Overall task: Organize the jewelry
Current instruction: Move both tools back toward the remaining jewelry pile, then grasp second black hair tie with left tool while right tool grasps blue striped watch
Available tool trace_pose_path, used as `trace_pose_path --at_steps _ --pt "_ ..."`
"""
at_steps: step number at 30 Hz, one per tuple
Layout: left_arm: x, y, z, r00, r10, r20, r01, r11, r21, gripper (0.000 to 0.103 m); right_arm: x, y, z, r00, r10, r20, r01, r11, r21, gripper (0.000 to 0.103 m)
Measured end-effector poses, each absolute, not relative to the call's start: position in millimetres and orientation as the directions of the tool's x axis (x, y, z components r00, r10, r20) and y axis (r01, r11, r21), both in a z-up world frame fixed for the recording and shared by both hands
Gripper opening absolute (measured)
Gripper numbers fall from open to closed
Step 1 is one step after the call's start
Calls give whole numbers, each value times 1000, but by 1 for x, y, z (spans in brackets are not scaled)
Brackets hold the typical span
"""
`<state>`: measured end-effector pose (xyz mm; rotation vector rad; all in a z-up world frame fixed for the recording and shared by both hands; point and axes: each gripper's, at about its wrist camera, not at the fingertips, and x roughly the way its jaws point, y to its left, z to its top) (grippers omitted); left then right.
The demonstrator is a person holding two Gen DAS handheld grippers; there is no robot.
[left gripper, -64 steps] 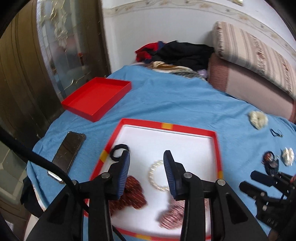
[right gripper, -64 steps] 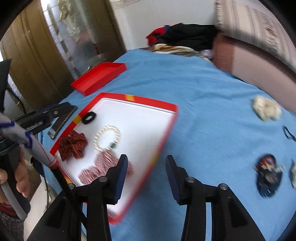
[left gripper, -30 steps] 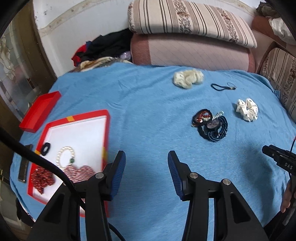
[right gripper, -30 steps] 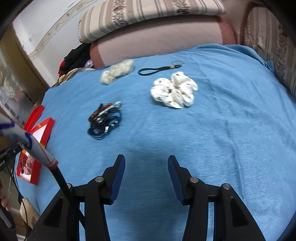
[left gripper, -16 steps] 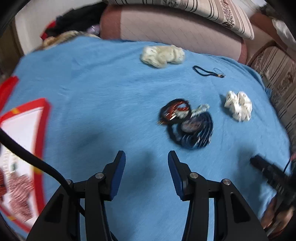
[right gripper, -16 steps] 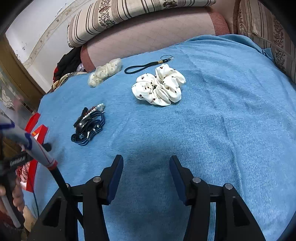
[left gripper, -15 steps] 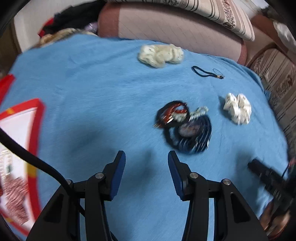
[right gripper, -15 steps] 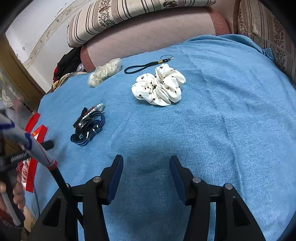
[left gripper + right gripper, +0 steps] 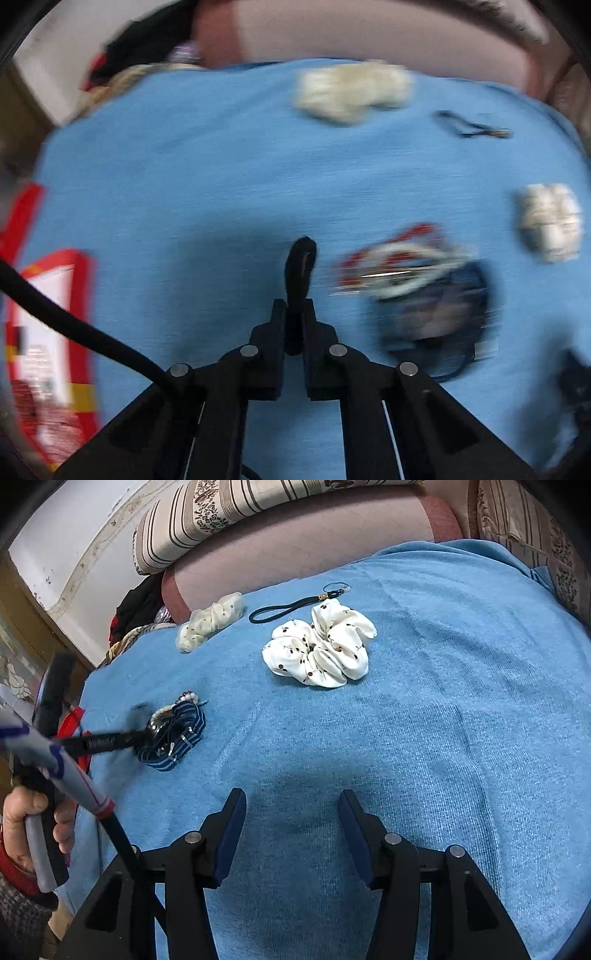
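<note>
The left wrist view is blurred. My left gripper [image 9: 295, 306] is shut on a black hair tie [image 9: 301, 258], whose loop sticks out past the fingertips above the blue cloth. Just right of it lies a pile of bands [image 9: 417, 288]: red-black, pearl and navy striped. In the right wrist view the left gripper [image 9: 142, 734] reaches the same pile [image 9: 173, 734]. My right gripper [image 9: 291, 827] is open over bare cloth, with nothing between its fingers. A white dotted scrunchie [image 9: 317, 653] lies beyond it.
A cream scrunchie [image 9: 208, 622] and a black cord strap [image 9: 288, 609] lie near the cushions at the far edge. The red-rimmed white tray [image 9: 81, 302] with several pieces sits at the left. A hand [image 9: 33, 827] holds the left gripper's handle.
My left gripper came down towards the pile of bands and its jaws went from open to shut, now with a black hair tie between them. The right gripper barely moved.
</note>
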<state>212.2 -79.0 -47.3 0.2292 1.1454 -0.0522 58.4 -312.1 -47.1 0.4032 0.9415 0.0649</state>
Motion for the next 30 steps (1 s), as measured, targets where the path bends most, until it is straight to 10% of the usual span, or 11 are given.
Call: trace_pose_path --at_steps 17,19,30 --pt "175 29 -6 484 -130 -865 128 989 -77 30 140 -221 -53 549 331 -767 1 918 397 56" --pt "171 27 -7 475 -152 -867 130 986 -102 30 145 -216 -60 514 332 -791 -1 922 387 12" --pt "159 46 -2 475 -181 -861 130 982 -135 39 40 -282 -42 494 244 -835 80 943 323 6"
